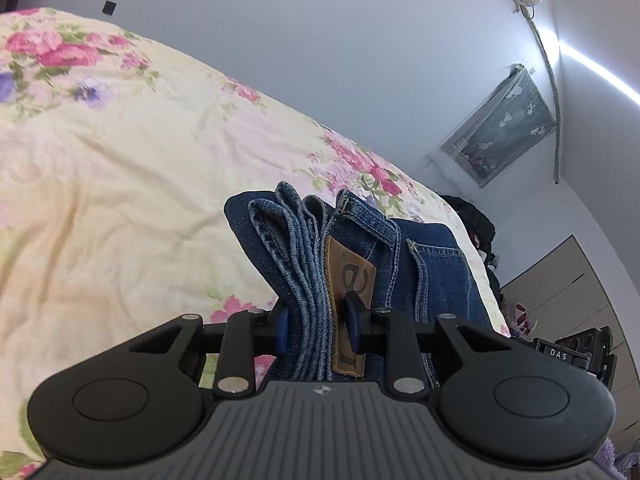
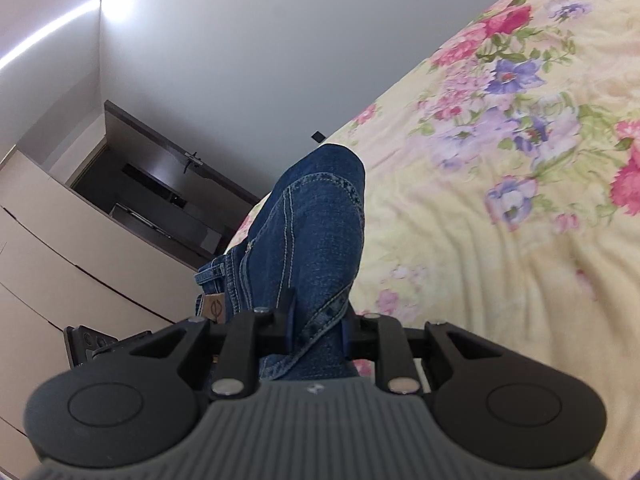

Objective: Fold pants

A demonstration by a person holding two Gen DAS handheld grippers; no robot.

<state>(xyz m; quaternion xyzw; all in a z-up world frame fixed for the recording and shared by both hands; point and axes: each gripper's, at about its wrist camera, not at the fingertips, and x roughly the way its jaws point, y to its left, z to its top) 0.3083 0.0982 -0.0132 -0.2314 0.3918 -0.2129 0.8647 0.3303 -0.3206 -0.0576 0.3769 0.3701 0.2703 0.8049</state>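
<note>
The blue jeans point(image 1: 360, 248) are bunched in several folded layers, with a brown leather waistband patch point(image 1: 352, 280) showing. My left gripper point(image 1: 316, 322) is shut on the jeans at the hems and waistband, held above the bed. In the right wrist view the jeans point(image 2: 312, 224) stand up as a folded bundle, and the patch point(image 2: 212, 307) shows at the lower left. My right gripper point(image 2: 318, 326) is shut on the denim at a seamed edge. The other gripper's body shows in each view point(image 1: 572, 354) point(image 2: 92, 342).
A yellow floral bedspread point(image 1: 120, 168) covers the bed under the jeans; it also shows in the right wrist view point(image 2: 500, 200). A dark pile of clothes point(image 1: 476, 224) lies at the bed's far end. White walls, a wardrobe point(image 2: 60, 260) and a doorway point(image 2: 160, 192) stand beyond.
</note>
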